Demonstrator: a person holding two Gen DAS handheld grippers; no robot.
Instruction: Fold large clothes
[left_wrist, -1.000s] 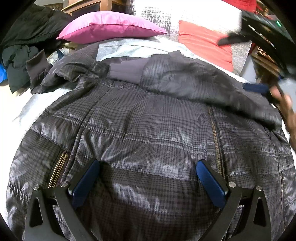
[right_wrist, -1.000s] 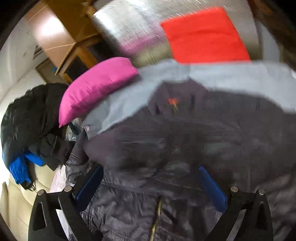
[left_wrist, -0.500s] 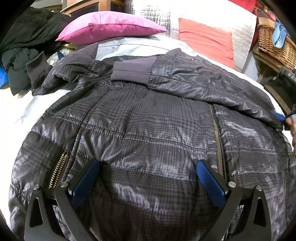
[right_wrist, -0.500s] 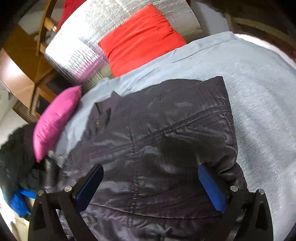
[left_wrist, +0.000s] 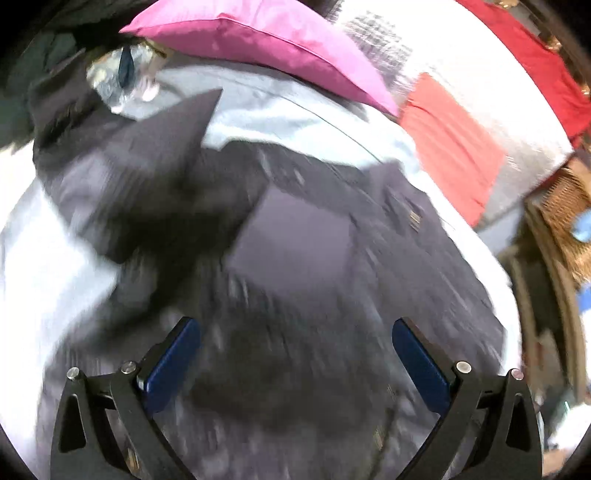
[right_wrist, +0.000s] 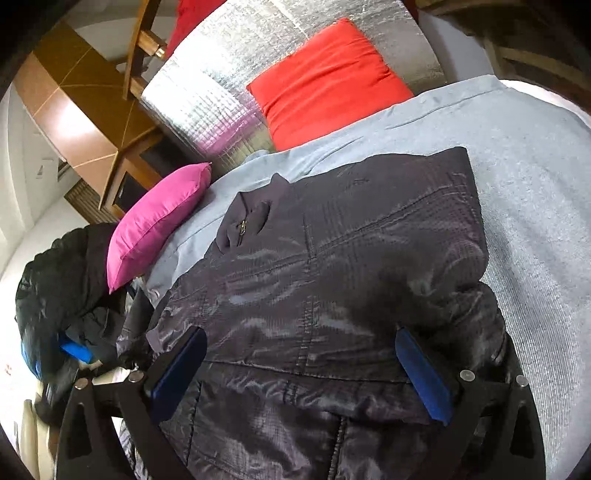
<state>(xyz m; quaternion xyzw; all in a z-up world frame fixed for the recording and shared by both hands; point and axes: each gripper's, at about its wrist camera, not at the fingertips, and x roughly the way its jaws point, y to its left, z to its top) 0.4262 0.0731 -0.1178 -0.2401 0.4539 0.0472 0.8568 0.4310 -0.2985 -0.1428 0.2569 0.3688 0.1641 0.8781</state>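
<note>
Dark quilted jacket lies on grey bed cover, frame centre. Right sleeve, half a second ago being laid across chest, now folded in. Left tool swings toward unfolded left sleeve, view blurred. Right tool hovers. Both spread, empty.

The left wrist view is heavily motion-blurred across the dark jacket, and the silver cushion behind the pink pillow is blown out to white. The right wrist view is sharp and evenly lit, with soft sheen on the jacket and glare on the wooden cabinet beyond the pillow. Both bend strongly and darken at the rim.
</note>
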